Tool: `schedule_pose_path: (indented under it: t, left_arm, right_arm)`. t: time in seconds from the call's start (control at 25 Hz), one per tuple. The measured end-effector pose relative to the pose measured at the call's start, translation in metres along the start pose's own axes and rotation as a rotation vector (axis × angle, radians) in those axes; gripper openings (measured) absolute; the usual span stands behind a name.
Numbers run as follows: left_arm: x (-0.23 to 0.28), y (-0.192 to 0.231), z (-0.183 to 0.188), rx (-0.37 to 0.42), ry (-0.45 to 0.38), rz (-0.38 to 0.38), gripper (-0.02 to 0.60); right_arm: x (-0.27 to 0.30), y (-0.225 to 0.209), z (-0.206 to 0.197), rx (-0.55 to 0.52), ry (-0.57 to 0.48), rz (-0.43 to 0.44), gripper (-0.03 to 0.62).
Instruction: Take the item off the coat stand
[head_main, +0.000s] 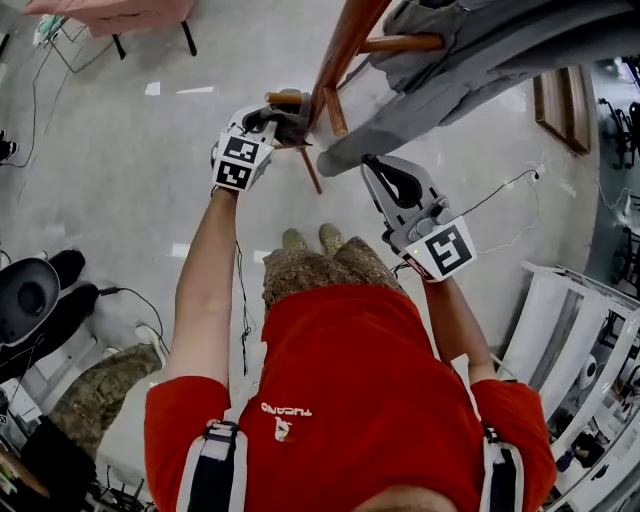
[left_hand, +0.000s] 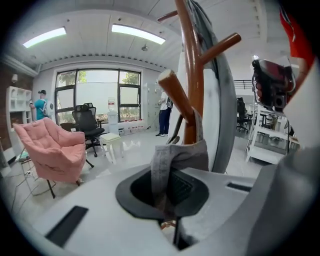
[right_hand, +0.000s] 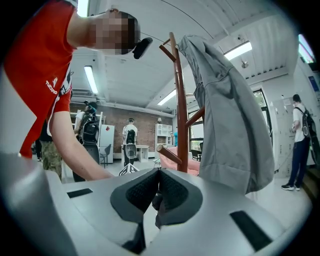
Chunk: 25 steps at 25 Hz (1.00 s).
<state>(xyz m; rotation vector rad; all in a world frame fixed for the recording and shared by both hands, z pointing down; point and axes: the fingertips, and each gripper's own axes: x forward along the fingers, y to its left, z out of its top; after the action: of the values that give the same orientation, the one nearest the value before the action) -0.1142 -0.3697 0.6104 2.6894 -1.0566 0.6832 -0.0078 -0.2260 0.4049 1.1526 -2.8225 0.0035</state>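
A wooden coat stand (head_main: 345, 40) rises in front of me with a grey jacket (head_main: 470, 60) draped over its top pegs. My left gripper (head_main: 288, 122) is at the stand's lower pegs, shut on a fold of the grey jacket (left_hand: 172, 160); the cloth runs up from between the jaws toward the pole (left_hand: 190, 75). To the right and a little nearer me is my right gripper (head_main: 372, 168). It is shut with nothing in it, below the jacket's hanging hem (right_hand: 225, 115). Its jaws (right_hand: 159, 175) meet in front of the pole (right_hand: 181, 110).
A pink armchair (left_hand: 52, 150) and a black office chair (left_hand: 87, 125) stand on the glossy floor beyond the stand. White shelving (head_main: 580, 330) is at my right, and cables and dark gear (head_main: 40, 300) lie at my left. People stand in the background (right_hand: 300, 140).
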Motion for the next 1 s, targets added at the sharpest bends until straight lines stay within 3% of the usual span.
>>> schedule_pose_path:
  t: [0.32, 0.6, 1.0]
  left_arm:
    - [-0.049, 0.019, 0.037, -0.073, -0.088, 0.135, 0.014]
    - [-0.111, 0.028, 0.046, -0.115, -0.093, 0.287, 0.014]
    - [-0.216, -0.03, 0.109, -0.237, -0.257, 0.435, 0.014]
  right_arm:
    - [0.0, 0.01, 0.01, 0.011, -0.022, 0.059, 0.025]
    - [-0.003, 0.026, 0.027, 0.02, -0.085, 0.142, 0.025]
    - [-0.017, 0.045, 0.062, 0.041, -0.207, 0.268, 0.025]
